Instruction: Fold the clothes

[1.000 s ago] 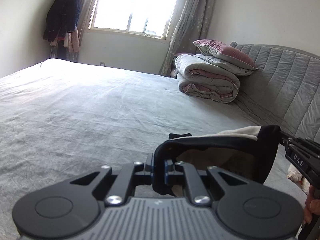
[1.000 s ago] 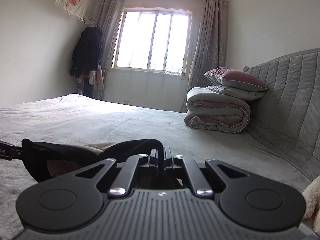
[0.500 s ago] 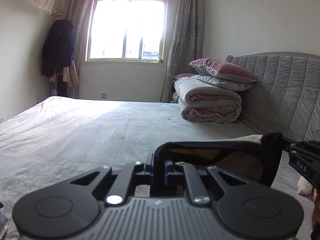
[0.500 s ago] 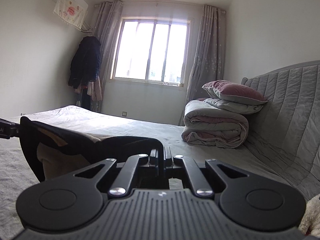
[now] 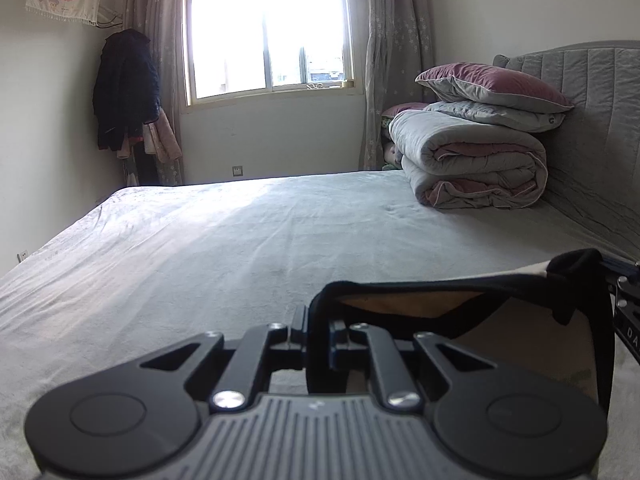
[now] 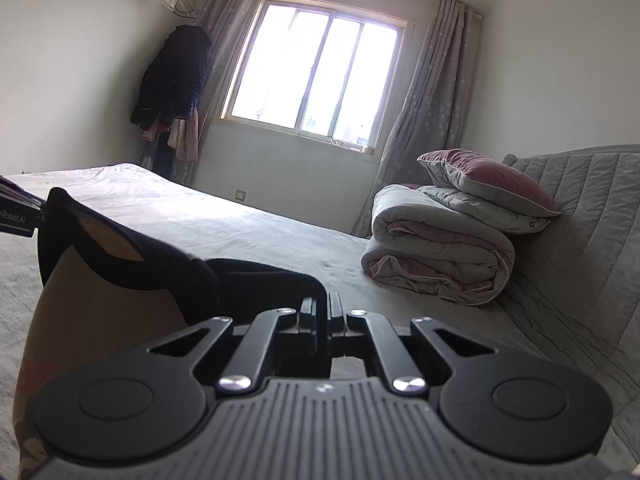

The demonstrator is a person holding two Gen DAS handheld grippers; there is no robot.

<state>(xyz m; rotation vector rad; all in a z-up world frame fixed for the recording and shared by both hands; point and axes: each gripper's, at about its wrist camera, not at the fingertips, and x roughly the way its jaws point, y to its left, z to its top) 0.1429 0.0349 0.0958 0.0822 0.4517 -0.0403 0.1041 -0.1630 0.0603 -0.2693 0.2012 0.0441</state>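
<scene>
The garment (image 5: 500, 312) hangs stretched between your tongs, above the bed (image 5: 240, 248), its black collar edge running side to side. Left gripper (image 5: 318, 332) pinches one end, right gripper (image 6: 322, 312) the other, both clamped tight, equally near.

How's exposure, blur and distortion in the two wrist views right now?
Left wrist: window blown out to white, sunlit patch on the bed; garment backlit and dark. Right wrist: window also clipped, tilted horizon, garment underexposed. Both: fisheye bending and black corner vignette; no obvious motion blur.
</scene>
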